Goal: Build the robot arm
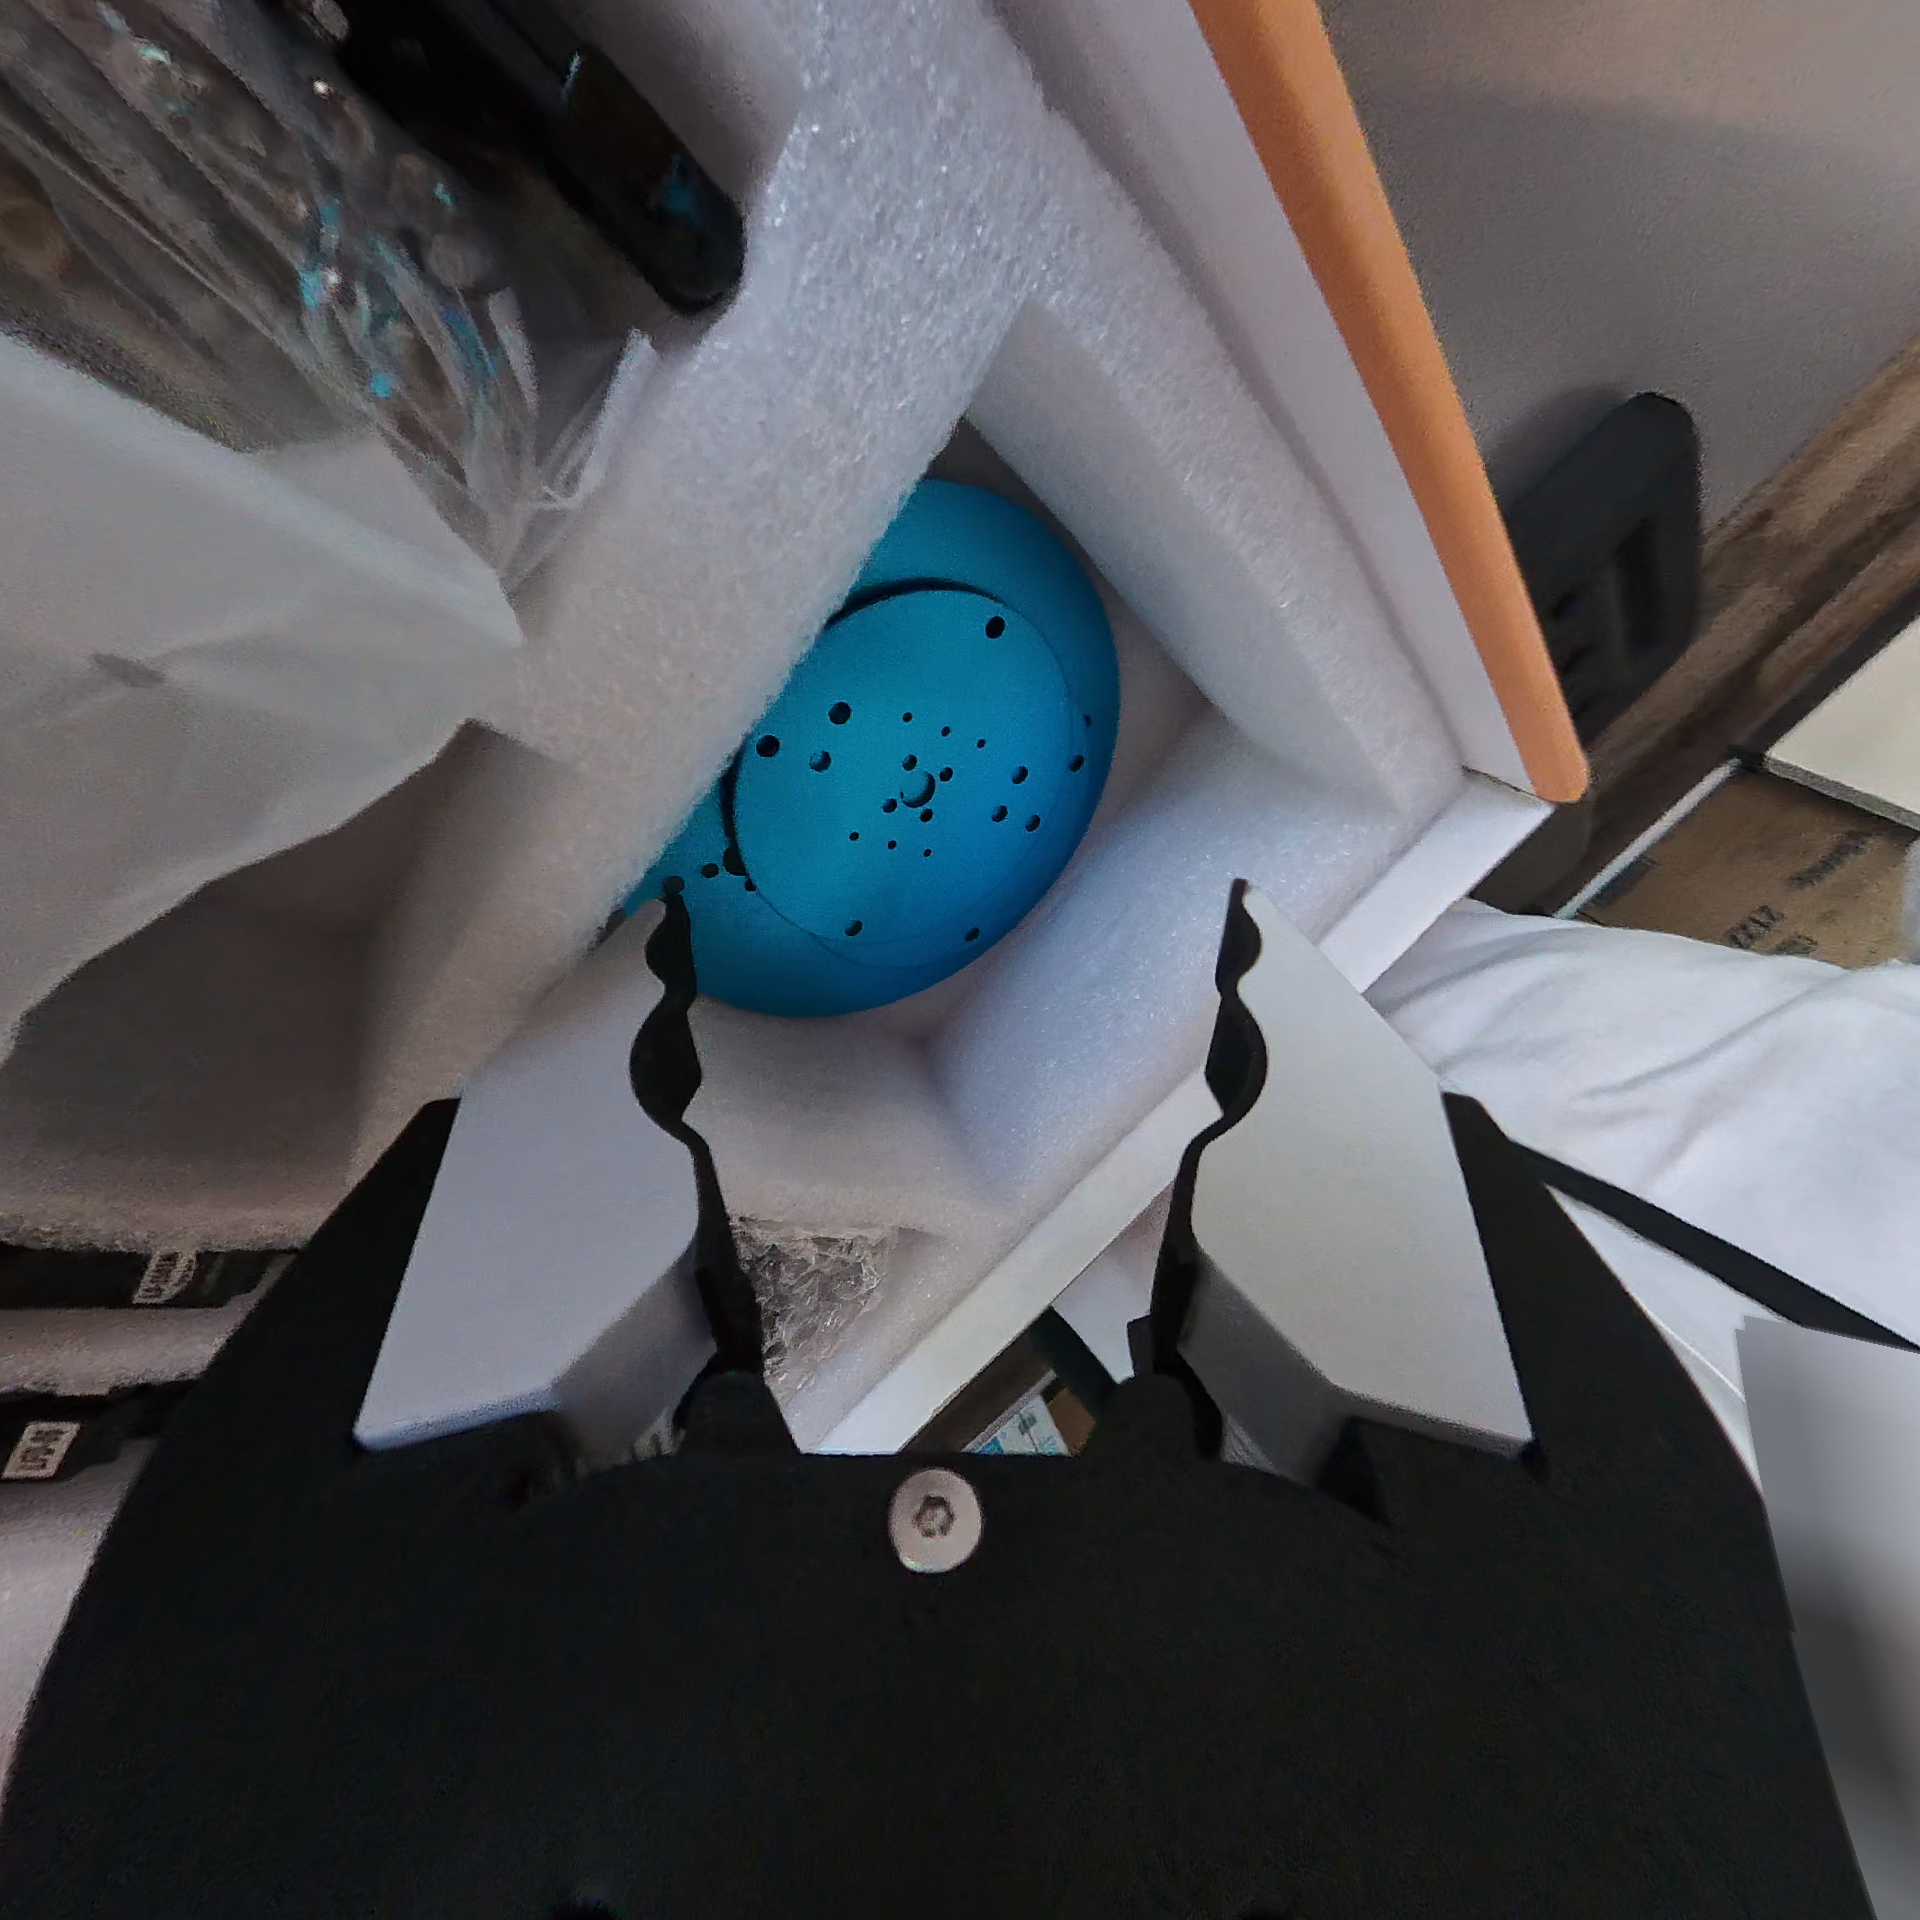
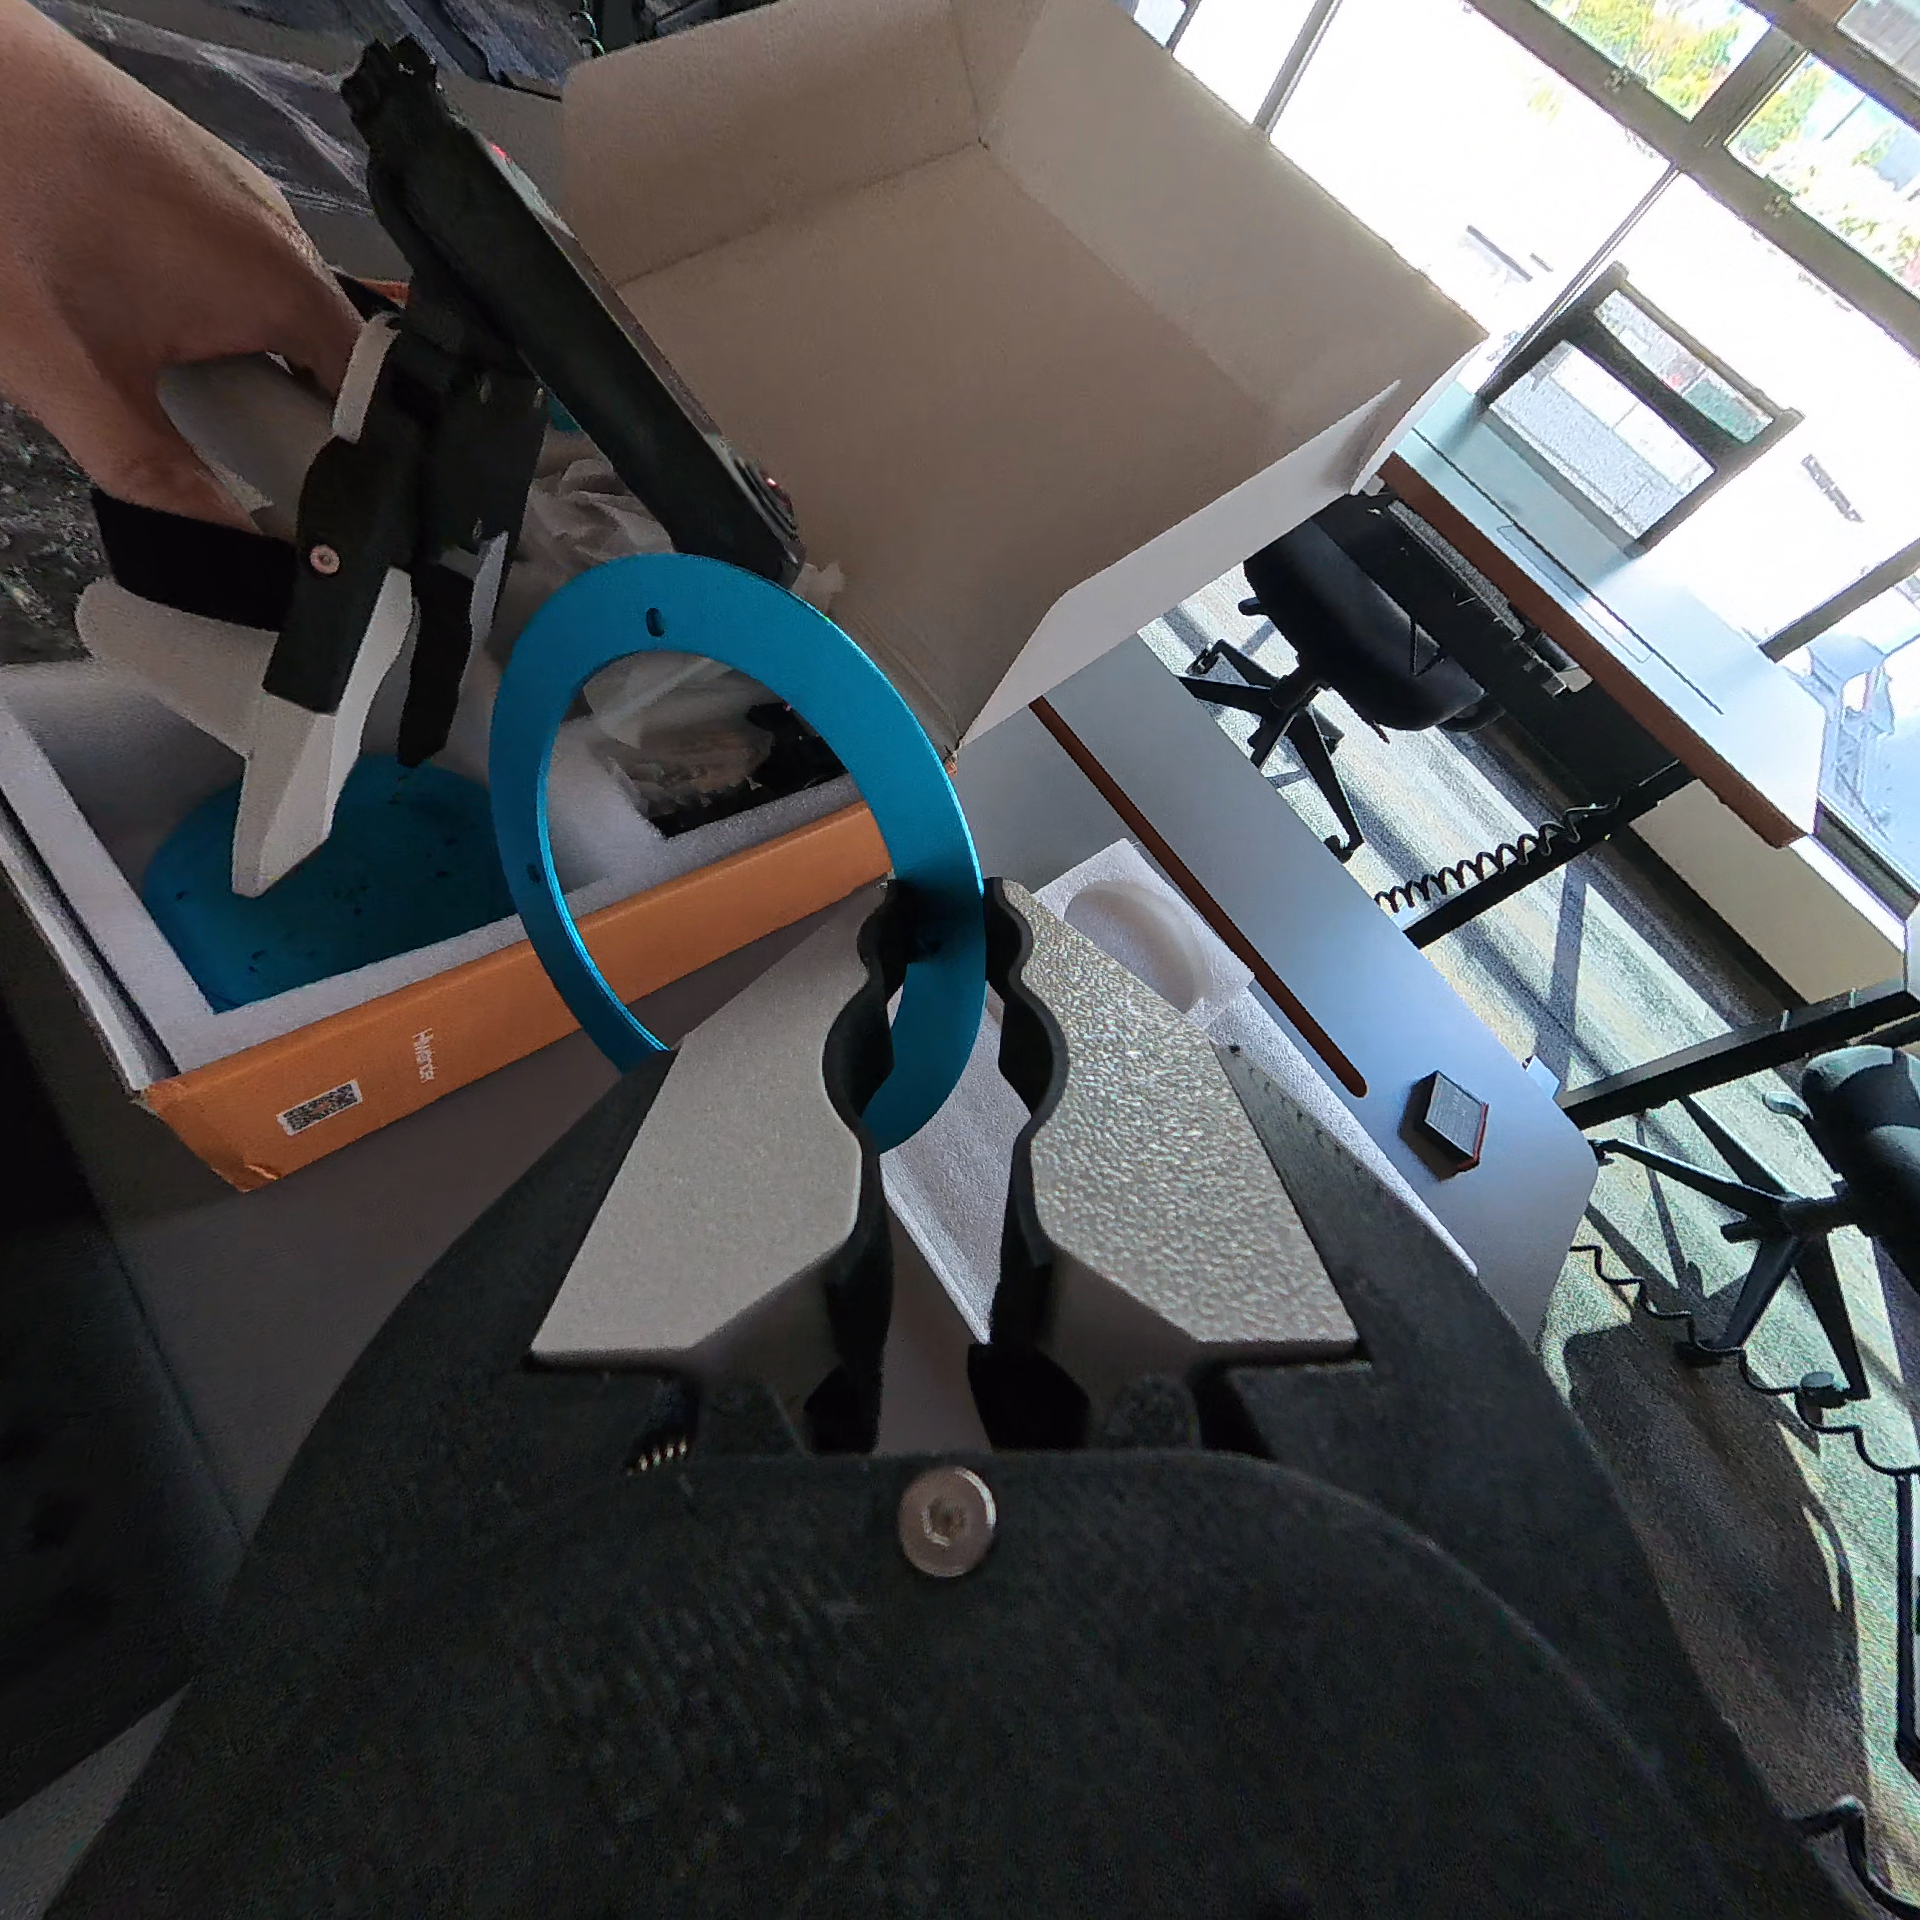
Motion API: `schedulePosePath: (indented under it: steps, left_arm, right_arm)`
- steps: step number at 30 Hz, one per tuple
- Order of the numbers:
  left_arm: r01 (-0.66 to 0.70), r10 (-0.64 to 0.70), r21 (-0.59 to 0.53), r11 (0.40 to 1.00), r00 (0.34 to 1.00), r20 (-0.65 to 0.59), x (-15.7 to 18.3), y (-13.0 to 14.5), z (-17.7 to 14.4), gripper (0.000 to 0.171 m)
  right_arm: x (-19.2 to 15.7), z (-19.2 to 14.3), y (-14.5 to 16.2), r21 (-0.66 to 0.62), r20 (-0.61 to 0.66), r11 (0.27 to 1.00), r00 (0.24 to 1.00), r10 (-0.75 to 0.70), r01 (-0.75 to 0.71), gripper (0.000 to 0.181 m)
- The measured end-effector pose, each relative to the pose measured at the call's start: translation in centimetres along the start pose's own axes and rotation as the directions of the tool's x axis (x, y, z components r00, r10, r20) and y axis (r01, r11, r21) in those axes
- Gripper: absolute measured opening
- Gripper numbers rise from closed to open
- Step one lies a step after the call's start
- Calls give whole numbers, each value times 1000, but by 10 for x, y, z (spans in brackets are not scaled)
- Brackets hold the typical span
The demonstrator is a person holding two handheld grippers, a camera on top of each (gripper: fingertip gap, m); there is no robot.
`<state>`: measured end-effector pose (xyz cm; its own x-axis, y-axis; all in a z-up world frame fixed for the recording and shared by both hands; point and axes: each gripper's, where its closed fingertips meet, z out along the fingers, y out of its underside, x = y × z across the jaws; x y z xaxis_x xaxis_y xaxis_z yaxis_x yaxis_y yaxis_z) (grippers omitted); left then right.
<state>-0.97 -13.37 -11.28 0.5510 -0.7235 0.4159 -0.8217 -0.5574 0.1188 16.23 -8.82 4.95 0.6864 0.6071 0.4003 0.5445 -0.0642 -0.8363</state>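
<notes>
The right tongs pinch a blue ring, held up just beside the orange box – its side carries a printed label and a code sticker. The left tongs gape wide, empty, over a blue drilled disc in the box's corner foam pocket – partly hidden under foam.

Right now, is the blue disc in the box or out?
In. The disc lies flat in the foam recess of the open box; the left tongs hang open above it, not touching.
</notes>
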Motion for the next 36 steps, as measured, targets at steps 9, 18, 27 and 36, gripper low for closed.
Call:
schedulePosePath:
  steps: [9,18,27,36]
  left_arm:
    - [-33,30,11,999,986,165,-3,2,13,133]
    - [-44,31,85,995,989,147,-7,-2,14,120]
    - [-92,75,61,994,968,240,-11,2,19,126]
    - [-129,100,111,985,966,238,-11,1,18,123]
  right_arm:
    - [2,-5,0,-4,5,1000,1000,-4,4,13]
    - [-5,-12,-8,2,8,999,999,-41,41,13]
    - [-12,-16,-11,5,18,998,998,-63,63,13]
    - [-17,-15,9,-52,25,997,998,-53,55,12]
